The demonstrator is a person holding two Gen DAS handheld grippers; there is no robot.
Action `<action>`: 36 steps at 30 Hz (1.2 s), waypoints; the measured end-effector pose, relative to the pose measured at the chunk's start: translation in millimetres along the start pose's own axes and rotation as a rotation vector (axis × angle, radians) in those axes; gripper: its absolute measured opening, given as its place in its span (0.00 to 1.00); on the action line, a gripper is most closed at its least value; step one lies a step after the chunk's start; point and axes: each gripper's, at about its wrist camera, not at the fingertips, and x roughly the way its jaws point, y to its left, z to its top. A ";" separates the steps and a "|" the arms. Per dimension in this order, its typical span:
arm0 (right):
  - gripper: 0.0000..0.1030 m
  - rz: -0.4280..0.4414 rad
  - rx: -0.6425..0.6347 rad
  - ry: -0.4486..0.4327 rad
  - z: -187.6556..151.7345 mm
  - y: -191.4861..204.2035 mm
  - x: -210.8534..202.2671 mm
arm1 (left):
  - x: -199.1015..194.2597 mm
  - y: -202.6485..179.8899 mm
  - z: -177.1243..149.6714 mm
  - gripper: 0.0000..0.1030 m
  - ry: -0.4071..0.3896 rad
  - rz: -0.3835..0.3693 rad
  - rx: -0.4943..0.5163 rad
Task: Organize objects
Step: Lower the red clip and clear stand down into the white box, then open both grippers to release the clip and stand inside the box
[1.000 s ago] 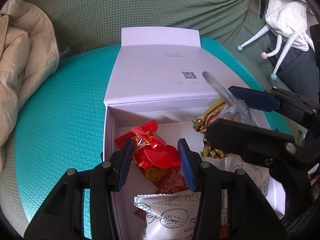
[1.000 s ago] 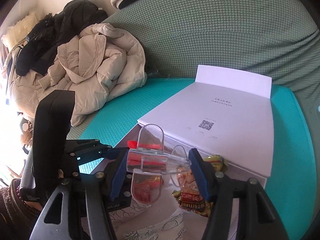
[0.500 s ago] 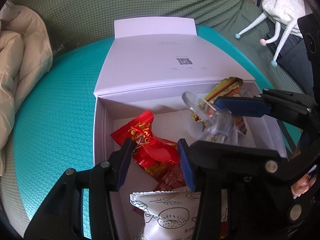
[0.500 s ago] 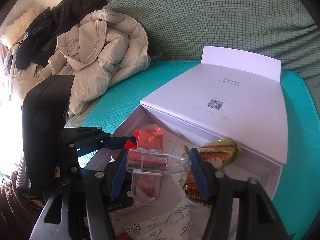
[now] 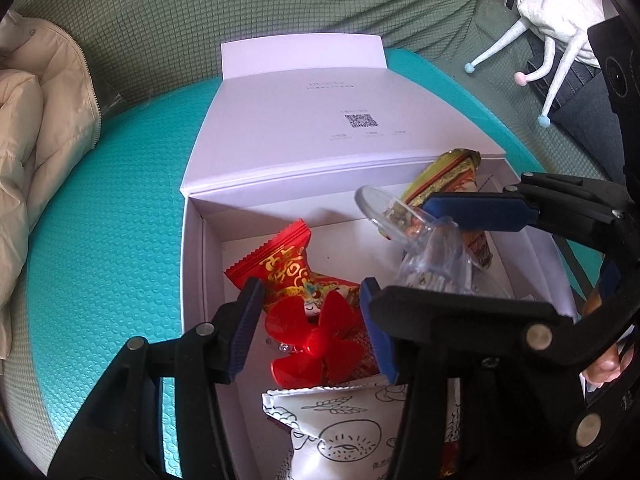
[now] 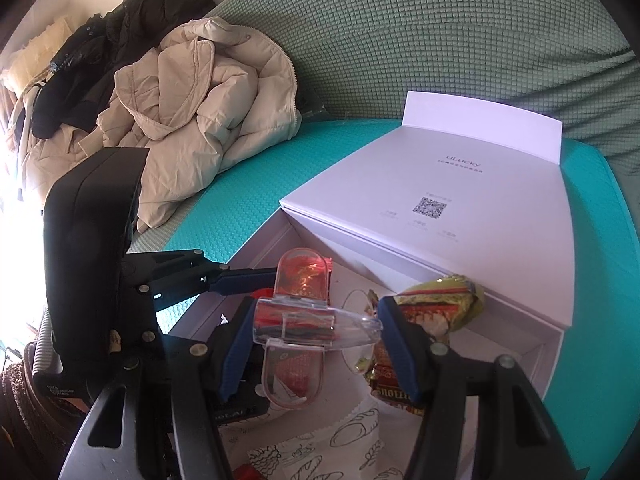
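Observation:
An open white box [image 5: 192,240] lies on a teal mat, its lid [image 5: 328,128] folded back. My left gripper [image 5: 310,322] is shut on a red plastic propeller toy [image 5: 316,340] and holds it inside the box above a red snack packet [image 5: 288,268]. My right gripper [image 6: 316,332] is shut on a clear plastic airplane toy [image 6: 304,324] and holds it over the box; this toy also shows in the left wrist view [image 5: 416,240]. A yellow-green snack packet [image 6: 436,304] leans in the box's far right corner. A white printed packet [image 5: 340,428] lies at the near end.
The teal mat [image 5: 108,240] sits on a green sofa [image 6: 420,48]. A beige down jacket [image 6: 192,112] and a black coat [image 6: 120,40] are piled to the left. A white plush toy [image 5: 560,8] with long limbs lies to the right.
Both grippers have moved down and forward into the box with their toys. The red propeller toy now sits lower, over the red packet.

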 end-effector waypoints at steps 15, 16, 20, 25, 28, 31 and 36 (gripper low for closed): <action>0.71 -0.041 0.010 -0.027 -8.3 -1.9 -10.3 | -5.0 2.3 0.4 0.64 -0.030 0.018 -0.011; 0.71 -0.047 0.007 -0.029 -9.0 -0.8 -11.0 | -5.6 1.2 -0.1 0.65 -0.032 0.022 -0.010; 0.71 -0.065 0.007 -0.046 -8.3 2.8 -15.7 | -6.8 -2.9 -0.7 0.66 -0.042 0.028 0.001; 0.71 -0.153 0.009 -0.095 -3.1 7.5 -30.9 | -10.1 -3.9 0.1 0.68 -0.051 0.042 -0.016; 0.71 -0.255 0.004 -0.113 -1.1 10.6 -40.2 | -15.9 -3.8 2.0 0.74 -0.065 0.069 -0.037; 0.71 -0.323 -0.016 -0.138 -1.7 15.0 -49.1 | -24.2 -3.3 3.0 0.79 -0.098 0.088 -0.042; 0.72 -0.400 -0.013 -0.139 -0.2 17.9 -54.7 | -33.7 -1.6 2.8 0.84 -0.114 0.106 -0.059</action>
